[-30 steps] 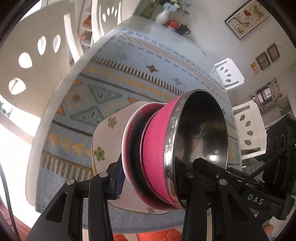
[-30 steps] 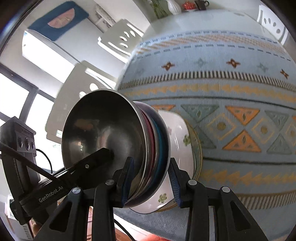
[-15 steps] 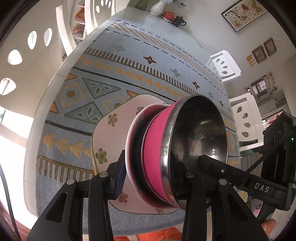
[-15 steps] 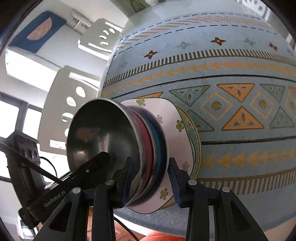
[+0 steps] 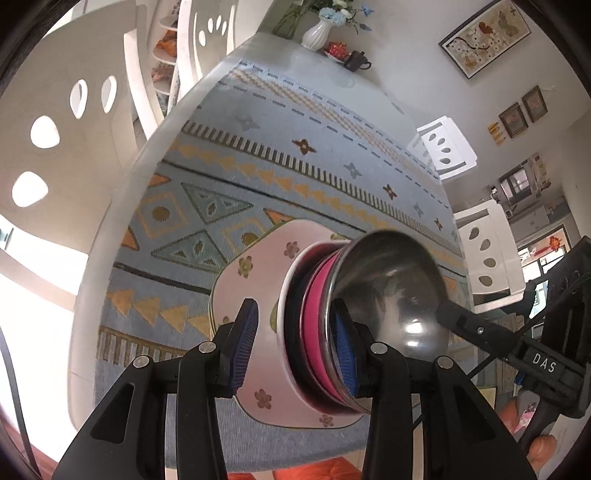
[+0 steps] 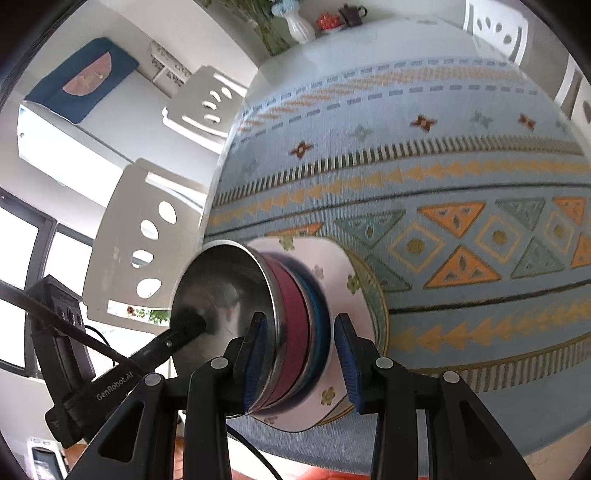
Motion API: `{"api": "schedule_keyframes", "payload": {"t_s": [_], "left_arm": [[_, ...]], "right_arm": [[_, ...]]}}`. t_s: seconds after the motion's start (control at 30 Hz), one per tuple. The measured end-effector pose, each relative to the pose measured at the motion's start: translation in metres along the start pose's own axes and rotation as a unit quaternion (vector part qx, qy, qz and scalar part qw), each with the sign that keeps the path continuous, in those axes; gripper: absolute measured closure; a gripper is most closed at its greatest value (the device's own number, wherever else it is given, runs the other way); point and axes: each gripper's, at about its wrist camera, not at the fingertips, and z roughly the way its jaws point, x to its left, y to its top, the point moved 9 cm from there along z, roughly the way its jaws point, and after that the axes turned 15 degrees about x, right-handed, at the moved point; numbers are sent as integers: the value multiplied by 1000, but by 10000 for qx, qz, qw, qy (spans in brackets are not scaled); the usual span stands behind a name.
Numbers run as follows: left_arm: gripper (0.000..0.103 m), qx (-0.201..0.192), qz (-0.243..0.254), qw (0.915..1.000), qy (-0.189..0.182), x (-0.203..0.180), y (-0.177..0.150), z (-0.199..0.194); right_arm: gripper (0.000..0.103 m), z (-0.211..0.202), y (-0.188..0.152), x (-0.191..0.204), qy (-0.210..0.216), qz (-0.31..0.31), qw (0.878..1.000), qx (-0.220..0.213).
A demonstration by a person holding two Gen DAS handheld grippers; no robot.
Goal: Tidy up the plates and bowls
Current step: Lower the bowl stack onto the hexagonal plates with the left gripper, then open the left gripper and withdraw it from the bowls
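Note:
A stack of nested bowls sits on a white flowered square plate [image 5: 255, 280] near the table's front edge. The top bowl is steel inside [image 5: 391, 288] with a pink outside [image 5: 314, 325]; a dark bowl with a white rim [image 5: 286, 321] lies under it. In the right wrist view the steel bowl [image 6: 221, 288], its red band [image 6: 291, 321] and a blue bowl [image 6: 319, 325] show on the same plate [image 6: 343, 266]. My left gripper [image 5: 295, 347] is open, its jaws astride the stack's rim. My right gripper [image 6: 299, 362] is open, astride the opposite rim.
The table carries a light blue patterned cloth [image 5: 280, 155]. A white vase [image 5: 316, 33], a red item and a dark teapot [image 5: 356, 61] stand at the far end. White chairs [image 5: 55, 110] ring the table [image 6: 122, 251].
Both grippers have opened and let go of the bowl stack, which now rests on the flowered plate. Both have drawn back a little.

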Motion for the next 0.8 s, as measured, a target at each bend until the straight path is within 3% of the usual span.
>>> {"api": "schedule_keyframes", "payload": {"t_s": [0.2,0.37,0.53,0.6,0.63,0.7,0.8], "left_arm": [[67,-408,375,9983,181,-18,13,-37],[63,-970,1002,9889,509,-53,24,-81],[58,-1546,1415,9749,755,-91,30,-120],[43,-1671,1208,9753,790,-97,33,-126],[43,-1657,1053,9779,722,-97,34,-125],[43,-1655,977,9803,458,-102,33,-122],[43,-1743,1055,9770,629,-107,33,-121]], "right_arm": [[66,-31,7,23,-195,-179,9990,-347],[66,-73,8,50,-715,-547,9910,-992],[43,-123,3,69,-1145,-680,9735,-1861],[37,-138,0,72,-1251,-586,9679,-2101],[32,-143,0,70,-1366,-456,9653,-2178],[28,-146,-1,60,-1617,-155,9630,-2150],[28,-144,-2,43,-1716,98,9649,-1983]]}}
